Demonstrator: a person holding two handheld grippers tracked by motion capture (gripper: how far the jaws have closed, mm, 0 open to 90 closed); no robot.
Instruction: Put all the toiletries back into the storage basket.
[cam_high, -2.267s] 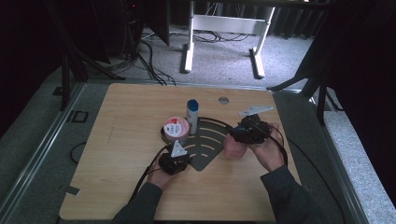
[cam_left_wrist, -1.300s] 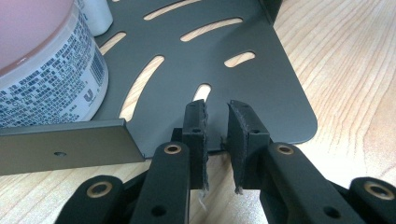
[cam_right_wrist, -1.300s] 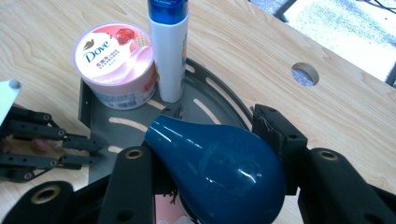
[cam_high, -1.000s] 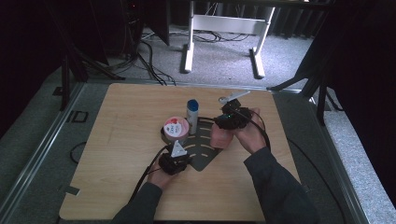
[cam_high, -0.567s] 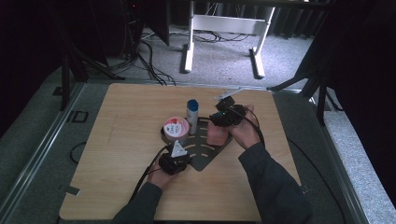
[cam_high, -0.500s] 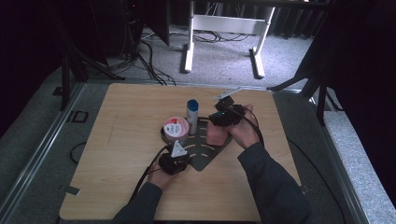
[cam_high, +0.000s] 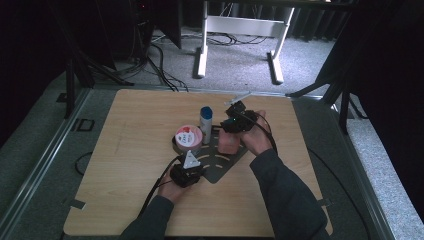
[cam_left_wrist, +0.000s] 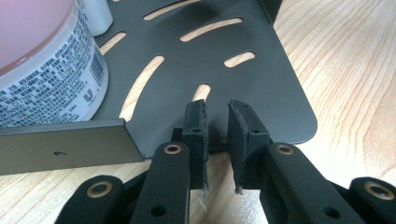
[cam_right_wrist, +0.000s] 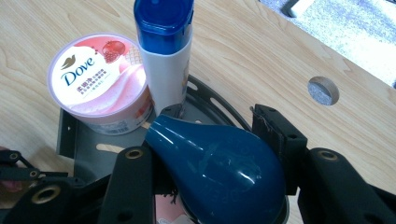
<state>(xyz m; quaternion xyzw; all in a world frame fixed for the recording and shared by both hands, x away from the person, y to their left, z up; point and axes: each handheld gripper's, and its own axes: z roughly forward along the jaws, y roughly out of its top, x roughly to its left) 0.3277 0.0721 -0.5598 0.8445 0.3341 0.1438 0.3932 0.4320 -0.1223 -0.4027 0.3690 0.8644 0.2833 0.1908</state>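
Observation:
A dark slotted metal plate (cam_high: 225, 162) lies on the wooden table (cam_high: 130, 165). At its back stand a pink Dove tub (cam_high: 187, 135) and a white bottle with a blue cap (cam_high: 205, 120). My right gripper (cam_high: 230, 133) is shut on a pink bottle (cam_high: 229, 145), holding it over the plate right of the white bottle. In the right gripper view, that bottle's dark blue cap (cam_right_wrist: 219, 168) sits between the jaws of the right gripper (cam_right_wrist: 210, 158). My left gripper (cam_high: 192, 167) rests at the plate's front edge. The left gripper (cam_left_wrist: 217, 112) is nearly shut, with nothing between the pads.
In the left gripper view, the Dove tub (cam_left_wrist: 42, 70) stands left of the slotted plate (cam_left_wrist: 224, 60), behind an upright lip (cam_left_wrist: 65, 144). A round hole (cam_right_wrist: 323, 90) pierces the table beyond the plate. White frame legs (cam_high: 202, 50) and cables lie on the floor behind.
My right gripper has carried the pink bottle leftward from the plate's right edge to over the plate beside the white bottle. The left gripper has stayed put.

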